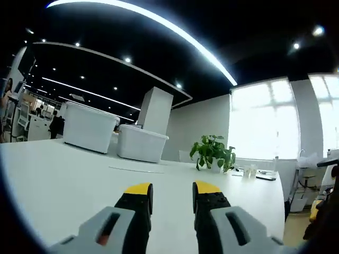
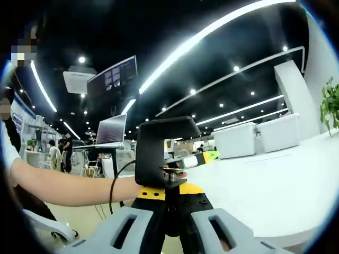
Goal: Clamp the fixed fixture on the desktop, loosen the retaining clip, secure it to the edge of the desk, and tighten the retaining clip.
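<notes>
The black C-shaped clamp fixture [image 2: 159,145] stands upright just above my right gripper [image 2: 170,191], whose yellow-tipped jaws are shut on its lower end by the threaded screw and round pad [image 2: 172,172]. The clamp is at the near left end of the white desk [image 2: 275,196]; I cannot tell whether it grips the edge. Behind the clamp, a yellow-tipped jaw [image 2: 204,157] of the left gripper reaches out over the desk, held by a person's bare forearm [image 2: 63,188]. In the left gripper view, my left gripper [image 1: 172,194] is open above the white desktop [image 1: 63,180] with nothing between its jaws.
Two white bins [image 1: 142,143] and a potted plant [image 1: 213,152] stand at the desk's far side, with small items [image 1: 259,174] by the windows. A laptop on a stand [image 2: 111,131] and people are off the desk's left end.
</notes>
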